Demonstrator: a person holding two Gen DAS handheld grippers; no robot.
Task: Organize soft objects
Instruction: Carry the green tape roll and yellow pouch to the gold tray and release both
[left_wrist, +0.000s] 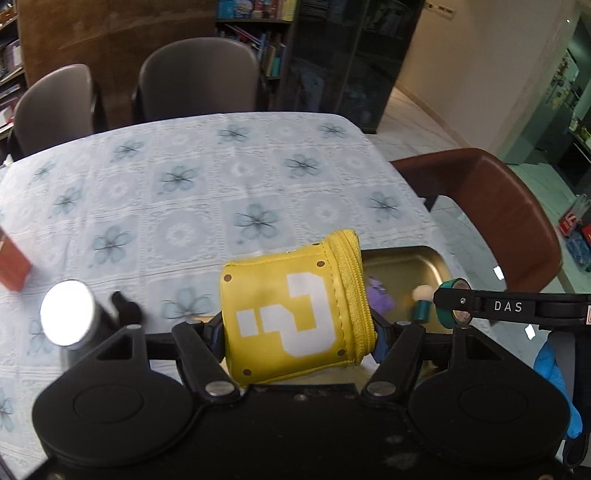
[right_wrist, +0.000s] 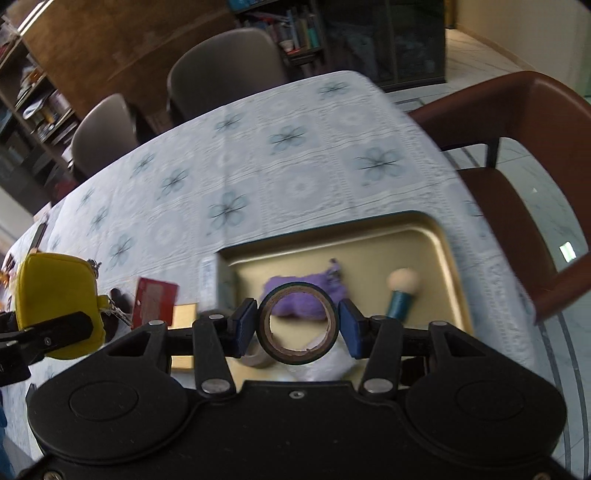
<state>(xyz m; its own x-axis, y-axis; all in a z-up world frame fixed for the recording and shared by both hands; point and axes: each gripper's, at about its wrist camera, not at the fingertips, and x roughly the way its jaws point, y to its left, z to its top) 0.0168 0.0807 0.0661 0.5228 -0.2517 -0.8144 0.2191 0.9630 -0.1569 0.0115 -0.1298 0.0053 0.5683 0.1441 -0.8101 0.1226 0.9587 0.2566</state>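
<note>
Yellow pouch (left_wrist: 295, 314) sits clamped in the left gripper (left_wrist: 299, 332), raised over the tabletop (left_wrist: 221, 177). To its right, the right gripper (right_wrist: 297, 328) pinches a tape roll (right_wrist: 297, 323) above the gold tray (right_wrist: 443, 236), where a purple plush (right_wrist: 295, 306) and a brush (right_wrist: 400, 291) lie farther off.

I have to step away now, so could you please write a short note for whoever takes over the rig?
Left gripper: shut on the yellow pouch, held above the table.
Right gripper: shut on the tape roll, held over the gold tray.
In the tray: purple plush and a teal-handled brush.
On the tablecloth: a red box.
Done: plush in the tray.
Left: probably setting the pouch down with the plush; where the tape goes is unclear.
</note>
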